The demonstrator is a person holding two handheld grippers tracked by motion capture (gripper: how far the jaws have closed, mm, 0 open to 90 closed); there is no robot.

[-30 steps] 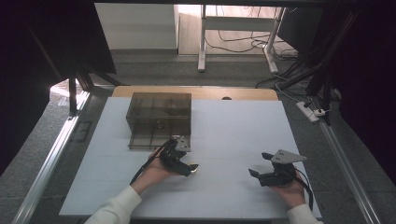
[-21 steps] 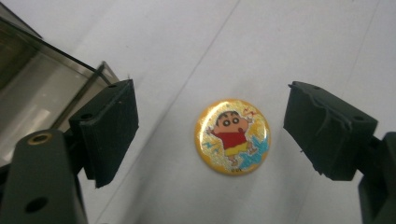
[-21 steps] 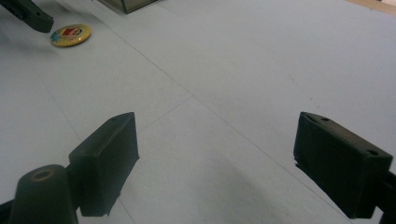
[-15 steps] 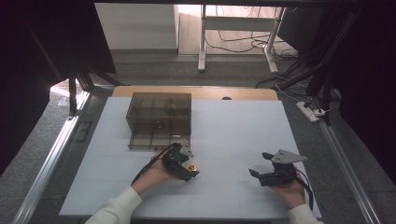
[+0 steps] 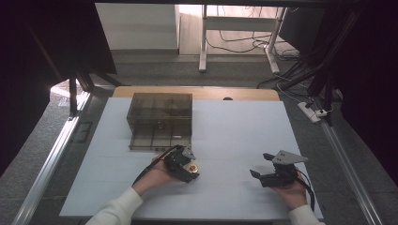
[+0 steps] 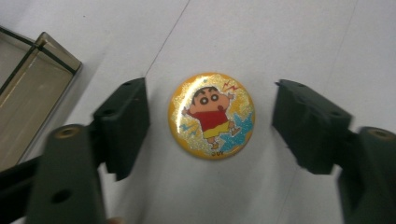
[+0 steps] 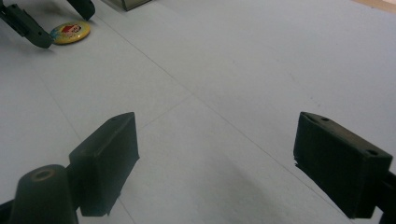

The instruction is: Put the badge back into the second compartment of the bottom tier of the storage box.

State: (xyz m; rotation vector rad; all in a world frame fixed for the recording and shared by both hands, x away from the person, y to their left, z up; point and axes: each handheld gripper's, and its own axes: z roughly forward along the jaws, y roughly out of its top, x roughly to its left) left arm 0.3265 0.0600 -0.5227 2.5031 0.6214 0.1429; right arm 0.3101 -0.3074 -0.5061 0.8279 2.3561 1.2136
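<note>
A dim room with dark panels at both sides, a grey floor, and cables trailing round a white stand at the far end. In front of me is a white counter (image 5: 234, 140) with a strip of bare wood along its far edge.

Toward the far left of the counter stands a smoky, see-through plastic box (image 5: 160, 120) with dividers inside; I cannot tell what it holds.

My left claw (image 5: 191, 169) is near the front of the counter, just in front of that box, with my left hand (image 5: 152, 177) gripping it and a white sleeve (image 5: 115, 208) behind. In the left gripper view, its two black jaws stand wide apart, one on each side of a round yellow badge (image 6: 211, 115) — a glittery pin showing a cartoon boy in a red shirt and yellow shorts. The badge lies flat on the counter between the jaws, and neither jaw touches it. A corner of the box shows at the upper left of this view.

My right claw (image 5: 256, 174) is well apart from the left one, toward the front right of the counter, held in my right hand (image 5: 292, 193), with a grey three-cornered plate on top. In the right gripper view its jaws are spread wide over bare white counter — nothing between them. Far off at the top left of that view, the badge lies between the tips of the left claw.
</note>
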